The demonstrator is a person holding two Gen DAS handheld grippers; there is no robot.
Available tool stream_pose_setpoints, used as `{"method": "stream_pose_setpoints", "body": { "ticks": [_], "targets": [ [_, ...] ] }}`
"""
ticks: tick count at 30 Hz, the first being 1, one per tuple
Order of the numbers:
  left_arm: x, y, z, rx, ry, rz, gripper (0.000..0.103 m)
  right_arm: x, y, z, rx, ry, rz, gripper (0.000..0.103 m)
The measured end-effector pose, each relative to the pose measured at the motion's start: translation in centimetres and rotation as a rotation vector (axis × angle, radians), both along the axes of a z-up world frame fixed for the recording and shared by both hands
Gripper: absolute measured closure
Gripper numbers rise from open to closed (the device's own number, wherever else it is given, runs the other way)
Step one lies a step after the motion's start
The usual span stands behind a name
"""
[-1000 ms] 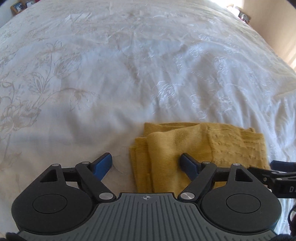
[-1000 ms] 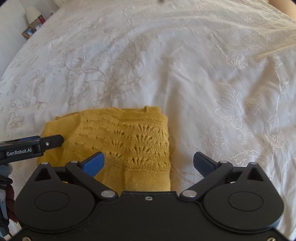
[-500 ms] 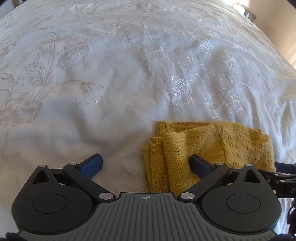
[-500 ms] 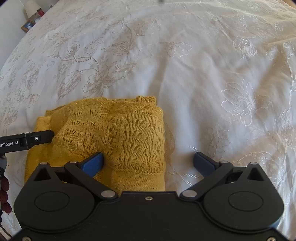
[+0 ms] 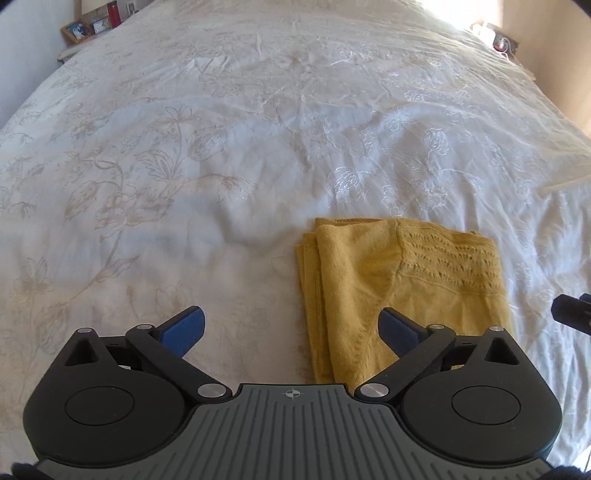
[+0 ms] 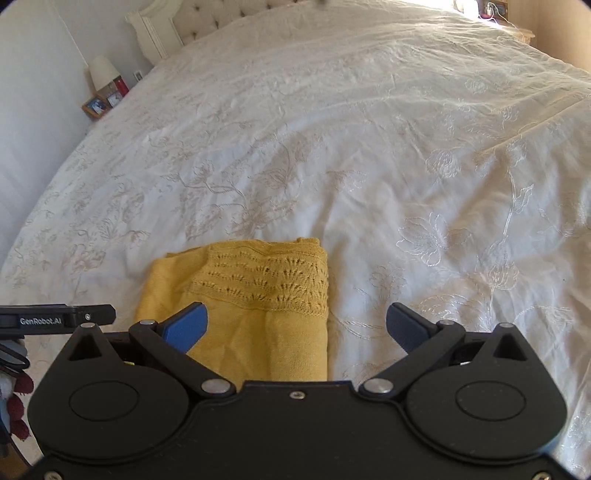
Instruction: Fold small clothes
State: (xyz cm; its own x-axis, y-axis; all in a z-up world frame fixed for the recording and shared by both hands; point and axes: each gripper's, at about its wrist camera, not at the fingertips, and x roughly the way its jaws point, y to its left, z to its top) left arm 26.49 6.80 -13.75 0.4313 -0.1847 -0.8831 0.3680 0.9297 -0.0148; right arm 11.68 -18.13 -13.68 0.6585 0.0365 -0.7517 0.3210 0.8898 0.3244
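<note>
A mustard-yellow knitted garment (image 5: 399, 280) lies folded into a compact rectangle on the white bedspread; it also shows in the right wrist view (image 6: 255, 306), its lace-pattern panel on top. My left gripper (image 5: 291, 326) is open and empty above the garment's left edge, its right finger over the cloth. My right gripper (image 6: 295, 326) is open and empty above the garment's right edge, its left finger over the cloth. Neither gripper holds the cloth.
The white embroidered bedspread (image 5: 258, 147) fills both views. A bedside table with a lamp (image 6: 101, 72), picture frames and a red bottle stands at the far left by the tufted headboard (image 6: 221, 18). Another bedside table (image 5: 498, 37) stands far right.
Both grippers have lifted and drawn back from the garment, so more of the bed and the room shows. The garment lies flatter and farther from the fingers.
</note>
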Motion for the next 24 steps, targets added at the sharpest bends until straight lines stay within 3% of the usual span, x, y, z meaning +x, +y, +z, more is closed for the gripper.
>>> {"method": "stream_pose_setpoints", "body": {
  "ticks": [8, 15, 19, 24],
  "targets": [
    [-6.7, -0.3, 5.3, 0.017, -0.147, 0.127, 0.002, -5.3, 1.9, 5.1, 0.005, -0.154, 0.098, 0.001],
    [-10.8, -0.4, 8.6, -0.087, -0.175, 0.138, 0.002, -9.0, 3.5, 7.5, -0.049, -0.186, 0.087, 0.001],
    [-13.0, -0.9, 9.4, -0.037, -0.191, 0.156, 0.002, -10.8, 4.4, 8.3, -0.093, -0.218, 0.077, 0.001],
    [-15.4, -1.4, 9.7, 0.055, -0.209, 0.141, 0.002, -12.0, 4.2, 8.7, -0.023, -0.159, 0.032, 0.001]
  ]
}}
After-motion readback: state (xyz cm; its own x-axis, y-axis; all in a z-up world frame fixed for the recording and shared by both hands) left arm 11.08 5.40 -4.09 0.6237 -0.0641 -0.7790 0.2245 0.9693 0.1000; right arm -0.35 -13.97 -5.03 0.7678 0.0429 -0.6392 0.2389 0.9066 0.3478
